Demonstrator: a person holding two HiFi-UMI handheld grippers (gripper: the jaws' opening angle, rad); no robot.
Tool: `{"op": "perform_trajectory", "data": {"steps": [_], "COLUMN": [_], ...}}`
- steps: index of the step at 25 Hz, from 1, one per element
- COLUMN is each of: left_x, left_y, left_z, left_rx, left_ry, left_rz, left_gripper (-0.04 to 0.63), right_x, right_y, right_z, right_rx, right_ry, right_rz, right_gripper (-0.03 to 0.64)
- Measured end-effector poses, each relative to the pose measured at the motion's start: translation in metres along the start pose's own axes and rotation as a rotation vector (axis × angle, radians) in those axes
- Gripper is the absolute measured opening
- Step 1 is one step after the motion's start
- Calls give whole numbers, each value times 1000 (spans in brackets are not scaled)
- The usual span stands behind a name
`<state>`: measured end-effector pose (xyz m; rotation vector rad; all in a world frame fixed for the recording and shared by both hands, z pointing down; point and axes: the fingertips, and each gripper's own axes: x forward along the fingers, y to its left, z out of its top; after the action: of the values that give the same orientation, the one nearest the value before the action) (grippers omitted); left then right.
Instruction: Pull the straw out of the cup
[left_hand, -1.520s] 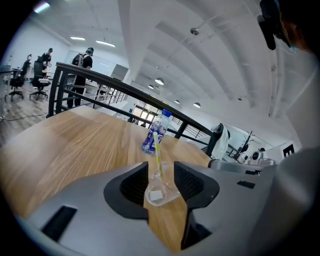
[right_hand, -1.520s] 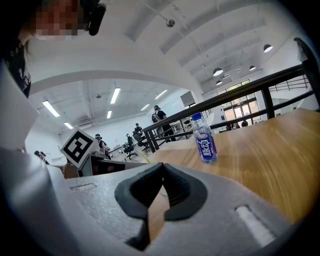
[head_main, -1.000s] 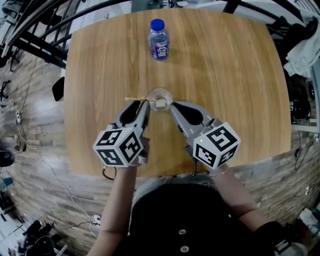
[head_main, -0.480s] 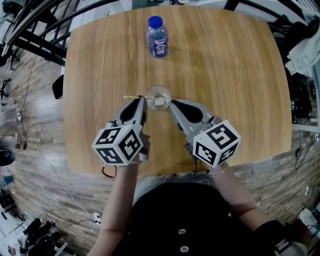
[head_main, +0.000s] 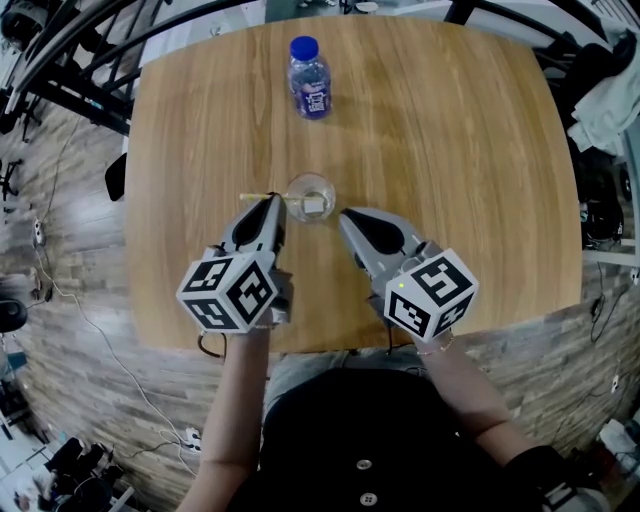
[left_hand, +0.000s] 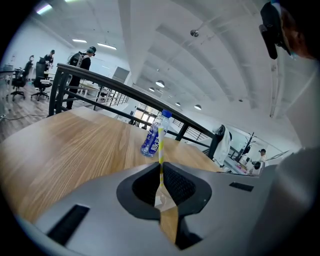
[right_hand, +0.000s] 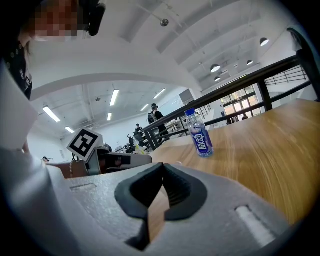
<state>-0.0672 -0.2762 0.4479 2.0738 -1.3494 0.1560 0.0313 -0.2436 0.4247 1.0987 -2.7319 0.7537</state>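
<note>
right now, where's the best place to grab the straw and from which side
Grip the free end of the straw, which leans out past the left rim of the cup, coming from that side; the left gripper has its fingers closing on it there.

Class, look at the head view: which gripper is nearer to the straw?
Left. The left gripper has jaws closing on the straw between them; the right gripper, shut and empty, sits beside the cup, clear of the straw.
</note>
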Motion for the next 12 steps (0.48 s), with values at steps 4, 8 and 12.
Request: {"op": "perform_trajectory", "data": {"steps": [4,8,12], "left_x": [1,-1,-5], "left_y": [-2,-4,-6], "left_z": [-1,1,8], "left_rx": [-8,-21,-14], "left_ry": [0,-10,-30], "left_rz": [-4,-7,-12], "left_gripper": [34,34,34], "right_x": [-3,-3,-4], "right_y": [0,3,5], "right_z": [-7,-11,-8], "right_rx": [8,12,9], "right_ry": [9,22,9], "right_rz": [0,7,4], "right_gripper": [-2,-2,-2]}}
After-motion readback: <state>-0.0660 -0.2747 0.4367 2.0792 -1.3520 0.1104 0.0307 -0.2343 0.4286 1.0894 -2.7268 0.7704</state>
